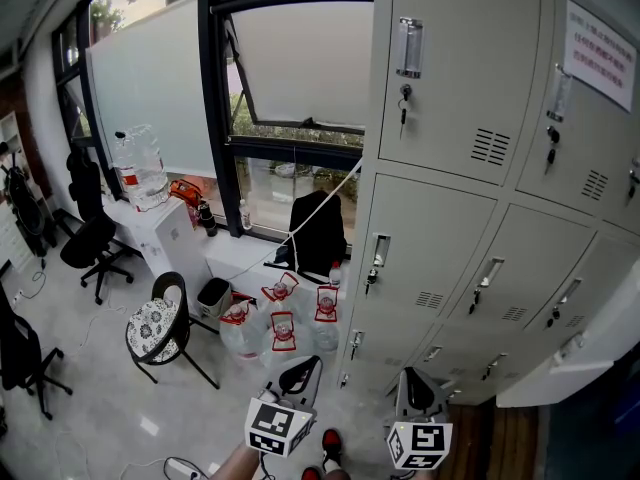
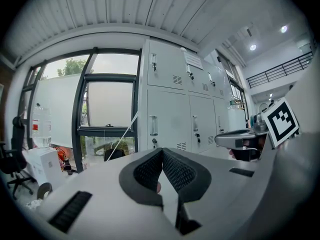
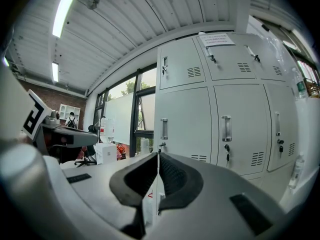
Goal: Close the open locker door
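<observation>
Locker door [image 1: 566, 360], pale grey and swung out from the bottom row, juts into the room at the low right of a bank of metal lockers [image 1: 450, 228], with the dark inside of its compartment showing just beyond it at the far right. Every other door in the bank appears to sit flush. A person stands close in front with a tool in each hand: the left claw [image 2: 161, 153] is pinched together at its tips and holds nothing, and the right claw [image 3: 158, 156] is likewise closed and empty. Both hang low and point toward the lockers, well apart from the open door. To the left, water bottles [image 1: 283, 330] are clustered on the floor under a dark-framed window [image 1: 290, 68], beside a small round stool [image 1: 155, 326]. The door looks like thin painted sheet metal, so it is probably light, stiff and free on its hinge, with a smooth face on which a claw could skid. A square push on the flat panel near the free edge, far from the hinge, seems the likeliest way to send it home, and a gentle one, since such doors tend to bounce back.
</observation>
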Tool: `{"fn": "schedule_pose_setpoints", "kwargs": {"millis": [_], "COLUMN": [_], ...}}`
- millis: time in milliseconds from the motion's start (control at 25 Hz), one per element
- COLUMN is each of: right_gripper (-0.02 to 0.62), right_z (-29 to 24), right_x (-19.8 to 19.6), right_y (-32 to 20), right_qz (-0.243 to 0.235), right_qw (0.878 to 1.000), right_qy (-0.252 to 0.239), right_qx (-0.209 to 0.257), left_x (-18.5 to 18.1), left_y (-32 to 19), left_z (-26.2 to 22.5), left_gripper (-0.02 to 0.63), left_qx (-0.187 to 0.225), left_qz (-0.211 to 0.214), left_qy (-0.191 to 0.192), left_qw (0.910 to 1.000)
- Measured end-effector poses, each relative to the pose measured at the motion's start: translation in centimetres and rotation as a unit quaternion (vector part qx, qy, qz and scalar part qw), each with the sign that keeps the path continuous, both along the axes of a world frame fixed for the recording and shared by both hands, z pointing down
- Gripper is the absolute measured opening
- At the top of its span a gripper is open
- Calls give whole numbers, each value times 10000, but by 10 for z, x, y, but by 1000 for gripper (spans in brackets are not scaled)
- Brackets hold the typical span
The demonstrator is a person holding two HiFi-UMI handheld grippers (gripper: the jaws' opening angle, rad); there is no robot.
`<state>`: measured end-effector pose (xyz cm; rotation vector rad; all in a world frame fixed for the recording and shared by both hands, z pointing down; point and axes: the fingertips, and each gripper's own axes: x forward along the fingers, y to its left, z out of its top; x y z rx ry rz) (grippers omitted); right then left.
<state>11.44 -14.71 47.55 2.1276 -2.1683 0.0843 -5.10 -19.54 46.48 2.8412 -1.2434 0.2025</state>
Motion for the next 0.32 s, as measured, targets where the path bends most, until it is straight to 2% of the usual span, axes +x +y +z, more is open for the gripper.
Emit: {"fn": "schedule_pose_setpoints", "kwargs": {"millis": [320], "right_gripper": [25], "right_z": [0], "right_x": [-1], "right_y": [-1], "right_qz": [-18], "right_qw": [10000], "right_qy": [-7], "right_qx": [-15], "left_x": [-1], "left_y": [0], "left_z": [0], "left_gripper": [21], "left_qx": [2], "left_qz": [4], "left_qy": [15], "left_qw": [10000]}}
